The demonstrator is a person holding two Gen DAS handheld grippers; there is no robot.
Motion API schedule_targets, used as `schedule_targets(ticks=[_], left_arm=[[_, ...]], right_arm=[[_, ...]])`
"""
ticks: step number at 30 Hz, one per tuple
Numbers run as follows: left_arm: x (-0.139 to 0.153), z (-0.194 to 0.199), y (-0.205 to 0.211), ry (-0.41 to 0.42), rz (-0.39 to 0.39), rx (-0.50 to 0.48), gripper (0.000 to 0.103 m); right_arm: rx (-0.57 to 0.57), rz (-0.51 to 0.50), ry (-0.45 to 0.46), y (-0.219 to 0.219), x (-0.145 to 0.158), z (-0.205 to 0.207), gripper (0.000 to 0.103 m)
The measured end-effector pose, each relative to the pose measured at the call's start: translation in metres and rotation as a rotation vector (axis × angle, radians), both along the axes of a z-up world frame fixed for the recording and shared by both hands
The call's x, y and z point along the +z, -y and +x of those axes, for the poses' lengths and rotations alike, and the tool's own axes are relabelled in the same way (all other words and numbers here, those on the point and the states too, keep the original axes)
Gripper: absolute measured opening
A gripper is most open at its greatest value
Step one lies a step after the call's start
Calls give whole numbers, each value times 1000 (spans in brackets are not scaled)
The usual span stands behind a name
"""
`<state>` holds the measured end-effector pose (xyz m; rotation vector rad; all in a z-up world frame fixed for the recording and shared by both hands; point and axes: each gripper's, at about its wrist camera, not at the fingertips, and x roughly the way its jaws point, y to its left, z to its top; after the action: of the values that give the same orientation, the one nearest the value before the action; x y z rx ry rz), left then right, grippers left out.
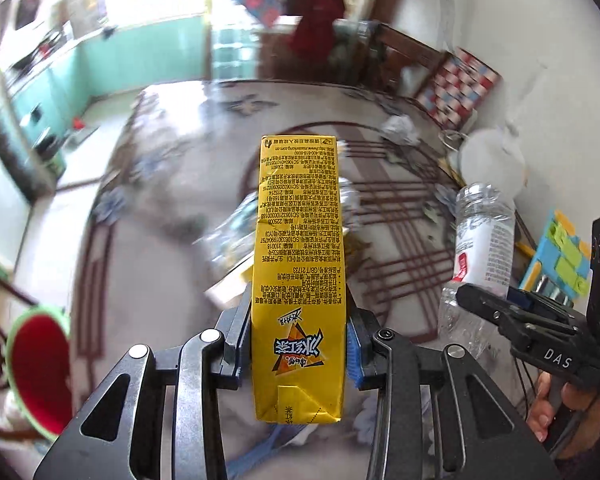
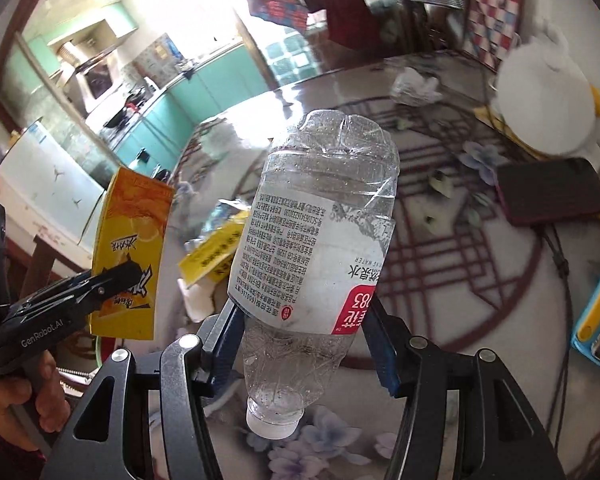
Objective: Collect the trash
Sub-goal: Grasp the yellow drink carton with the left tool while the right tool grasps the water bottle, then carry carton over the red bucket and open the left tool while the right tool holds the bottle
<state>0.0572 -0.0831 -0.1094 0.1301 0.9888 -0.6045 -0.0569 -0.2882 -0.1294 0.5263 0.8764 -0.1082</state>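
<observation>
L gripper (image 1: 300, 344): my pads clamp yellow drink carton (image 1: 298, 264), held off table (image 1: 160, 200).
R gripper (image 2: 304, 340): my pads squeeze clear water bottle (image 2: 312, 248), cap nearest me.

"DAS" on right gripper (image 1: 480, 300), "GenRobot.AI" on left gripper (image 2: 120, 276), "GB/T 21733" on yellow carton (image 1: 300, 240)

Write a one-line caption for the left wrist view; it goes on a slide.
Left gripper clamps a yellow drink carton above the patterned table; beside it, a clear plastic bottle.
</observation>
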Motion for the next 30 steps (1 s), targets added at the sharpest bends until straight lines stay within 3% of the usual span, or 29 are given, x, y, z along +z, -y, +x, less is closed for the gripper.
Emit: schedule_targets(ticks=[7, 30], left_arm=[[-7, 11, -59, -25, -22, 116, 35], [-13, 32, -243, -24, -29, 326, 35]], right_arm=[[71, -31, 23, -52, 17, 19, 56], [309, -84, 52, -251, 41, 76, 56]])
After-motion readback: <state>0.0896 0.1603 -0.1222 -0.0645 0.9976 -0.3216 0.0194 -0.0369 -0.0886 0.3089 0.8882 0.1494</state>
